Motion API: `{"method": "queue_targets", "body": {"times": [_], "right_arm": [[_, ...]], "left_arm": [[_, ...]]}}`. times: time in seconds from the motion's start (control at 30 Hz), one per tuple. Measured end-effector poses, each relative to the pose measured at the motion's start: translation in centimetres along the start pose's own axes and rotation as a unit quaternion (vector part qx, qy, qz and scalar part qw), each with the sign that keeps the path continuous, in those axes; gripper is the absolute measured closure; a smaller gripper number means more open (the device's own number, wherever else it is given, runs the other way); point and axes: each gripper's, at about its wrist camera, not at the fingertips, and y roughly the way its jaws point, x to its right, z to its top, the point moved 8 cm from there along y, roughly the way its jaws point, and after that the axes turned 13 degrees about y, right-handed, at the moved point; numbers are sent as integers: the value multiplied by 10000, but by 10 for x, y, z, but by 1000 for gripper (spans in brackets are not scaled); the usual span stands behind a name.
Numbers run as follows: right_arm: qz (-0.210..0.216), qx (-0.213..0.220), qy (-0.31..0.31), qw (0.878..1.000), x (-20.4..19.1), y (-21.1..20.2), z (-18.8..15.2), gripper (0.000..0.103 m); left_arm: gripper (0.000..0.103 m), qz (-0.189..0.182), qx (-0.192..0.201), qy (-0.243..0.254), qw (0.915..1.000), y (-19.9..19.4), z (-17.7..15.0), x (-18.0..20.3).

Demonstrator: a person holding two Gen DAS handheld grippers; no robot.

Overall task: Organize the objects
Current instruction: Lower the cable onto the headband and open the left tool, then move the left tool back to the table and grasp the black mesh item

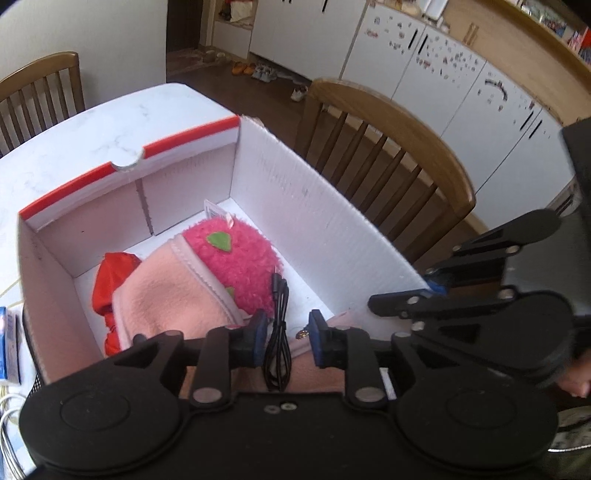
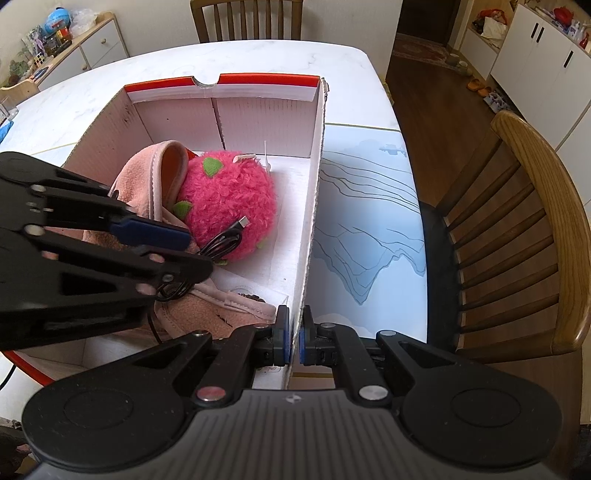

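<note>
A white corrugated box [image 1: 295,192] [image 2: 258,122] with a red rim stands on the marble table. Inside it lie a fuzzy pink plush [image 1: 236,258] [image 2: 229,199] with green spots, a pale pink fleece cloth [image 1: 173,299] [image 2: 147,177] and a red item [image 1: 110,280]. A coiled black USB cable [image 1: 279,314] [image 2: 225,240] rests against the plush. My left gripper [image 1: 288,339] [image 2: 199,254] hangs inside the box, open, with the cable between its pads but not squeezed. My right gripper [image 2: 293,339] [image 1: 406,293] is shut on the box's right wall near its front corner.
A blue placemat [image 2: 369,229] lies right of the box. Wooden chairs stand at the right [image 2: 517,221] [image 1: 388,147] and far side [image 2: 247,18] [image 1: 40,92]. A blue-white packet [image 1: 7,343] and white cords [image 1: 7,424] lie left of the box.
</note>
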Motion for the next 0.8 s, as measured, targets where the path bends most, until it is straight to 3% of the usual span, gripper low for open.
{"method": "queue_targets", "body": {"times": [0.4,0.47,0.7,0.8], "right_arm": [[-99,-25,-38,9999,-2,1,0,99],[-116,-41,-44,9999,-3,1,0,99],[-152,-83,-30,9998,-3,2,1,99],[-163,-106,2,9998,-3,3,1,99]], "left_arm": [[57,179,706,-500,9961,-76,-10,-25],[49,233,819,-609,9945,-88,-13,-32],[38,731,944,-956,9882,-120,-35,-66],[28,992,917,-1081,9849,-126,-44,-81]]}}
